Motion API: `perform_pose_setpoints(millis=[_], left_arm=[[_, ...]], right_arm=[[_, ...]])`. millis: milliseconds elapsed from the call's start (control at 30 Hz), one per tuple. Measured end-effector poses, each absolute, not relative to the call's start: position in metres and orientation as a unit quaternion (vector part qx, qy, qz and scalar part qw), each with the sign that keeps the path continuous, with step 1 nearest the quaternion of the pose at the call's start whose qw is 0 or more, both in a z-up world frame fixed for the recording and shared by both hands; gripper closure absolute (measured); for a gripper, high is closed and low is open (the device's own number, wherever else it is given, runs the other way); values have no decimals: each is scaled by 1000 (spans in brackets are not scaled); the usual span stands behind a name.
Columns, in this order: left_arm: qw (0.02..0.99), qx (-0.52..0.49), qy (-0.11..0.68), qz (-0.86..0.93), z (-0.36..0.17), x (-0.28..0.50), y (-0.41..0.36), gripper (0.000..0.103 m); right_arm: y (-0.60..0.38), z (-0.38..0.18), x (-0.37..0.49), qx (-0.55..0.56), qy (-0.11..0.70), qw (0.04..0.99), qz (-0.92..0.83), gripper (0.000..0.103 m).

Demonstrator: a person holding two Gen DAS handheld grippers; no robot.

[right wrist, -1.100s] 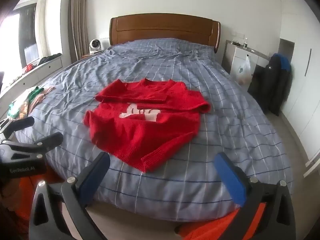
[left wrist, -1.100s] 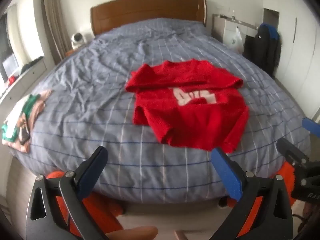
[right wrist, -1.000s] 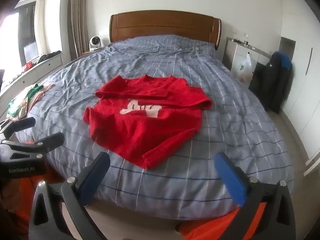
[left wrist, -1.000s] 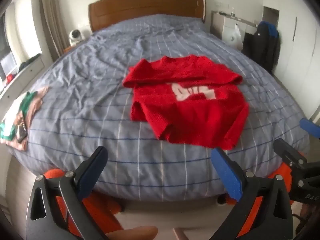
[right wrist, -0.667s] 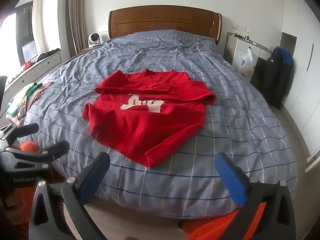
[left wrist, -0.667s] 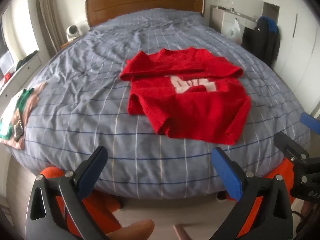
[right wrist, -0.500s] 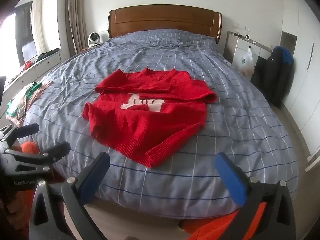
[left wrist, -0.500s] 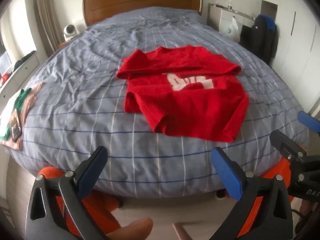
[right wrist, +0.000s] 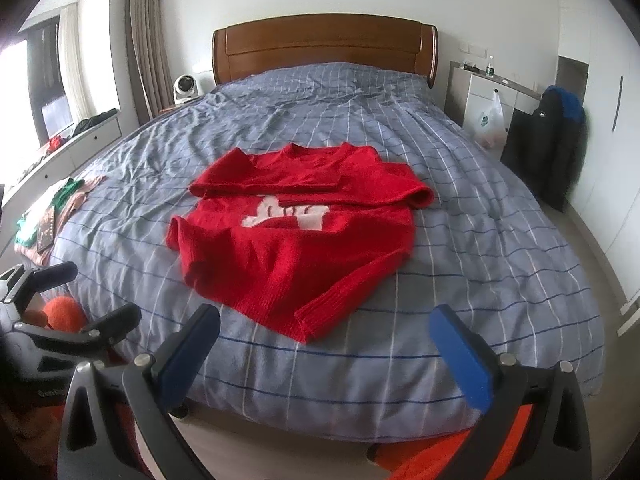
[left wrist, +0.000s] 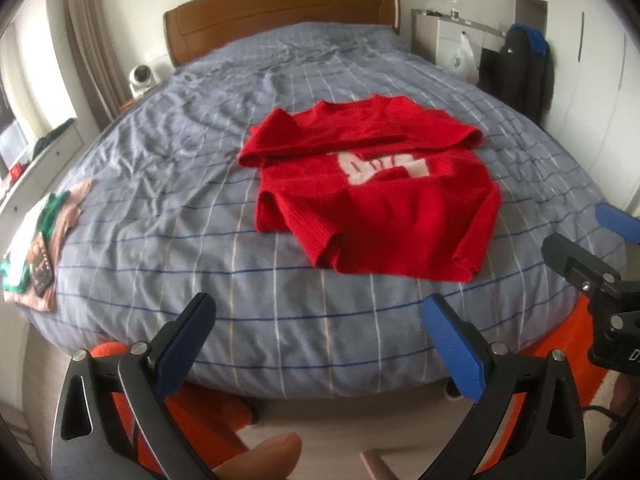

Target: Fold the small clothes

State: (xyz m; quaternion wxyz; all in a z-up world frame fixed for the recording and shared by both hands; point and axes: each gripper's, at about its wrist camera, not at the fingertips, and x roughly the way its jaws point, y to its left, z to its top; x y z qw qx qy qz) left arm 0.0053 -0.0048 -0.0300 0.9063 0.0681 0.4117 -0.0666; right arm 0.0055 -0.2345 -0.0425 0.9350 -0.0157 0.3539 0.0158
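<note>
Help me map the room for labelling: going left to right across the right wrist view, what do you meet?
Left hand-held gripper → clothes pile → red sweater → white plastic bag → dark jacket.

Both cams sit off the foot of the bed (left wrist: 328, 332), aimed toward the headboard (right wrist: 324, 48), well back from the sweater (left wrist: 376, 188). Left cam views from the foot's left side, right cam from its right. Both share the bed, sweater (right wrist: 296, 232), headboard, and each catches the other gripper at its frame edge.
</note>
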Motion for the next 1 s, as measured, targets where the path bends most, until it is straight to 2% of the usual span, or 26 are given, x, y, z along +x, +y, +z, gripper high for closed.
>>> perform_pose_setpoints(millis=[1000], left_arm=[[906,67,413,-60,-31,5,-3,0]], right_arm=[[-238,-48,11,-11,385,923,-6,0]])
